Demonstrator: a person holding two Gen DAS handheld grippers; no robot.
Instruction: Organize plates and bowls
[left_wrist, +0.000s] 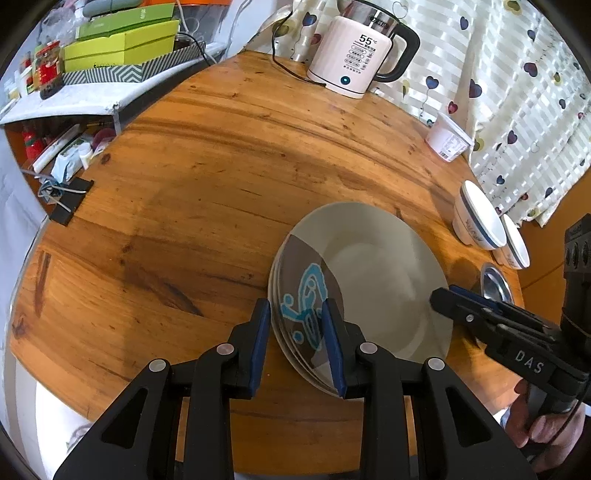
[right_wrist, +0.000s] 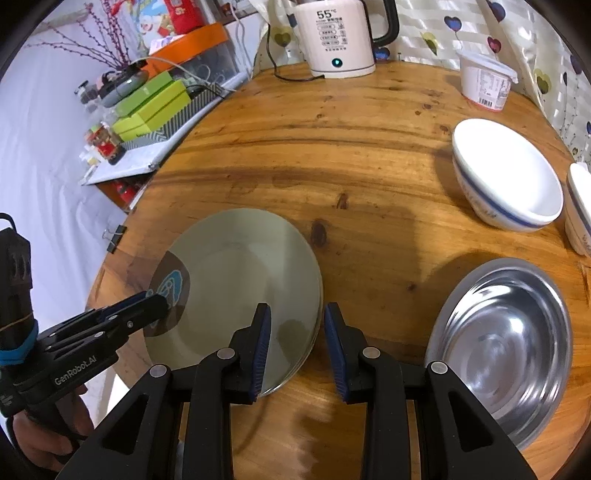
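At the near edge of the round wooden surface (right_wrist: 332, 155), a stack of pale plates (left_wrist: 384, 280) is lying flat, the top one bearing a brown patch with a blue figure (left_wrist: 306, 306). The left claw (left_wrist: 297, 345) is straddling the stack's left rim, its blue pads standing apart on either side without pressing, so it is released. The right claw (right_wrist: 297, 349) is hanging likewise over the right rim, also released. Just to the right, an empty steel bowl (right_wrist: 502, 347) is sitting near the edge. Beyond it, two white bowls with blue bands (right_wrist: 509, 177) are standing side by side, both empty. Farther back a lidded white tub (right_wrist: 485, 79) and a kettle (right_wrist: 336, 37) are resting by a heart-patterned curtain (left_wrist: 517, 92). Off the surface to the left, green boxes (left_wrist: 122, 40) are sitting on a shelf.
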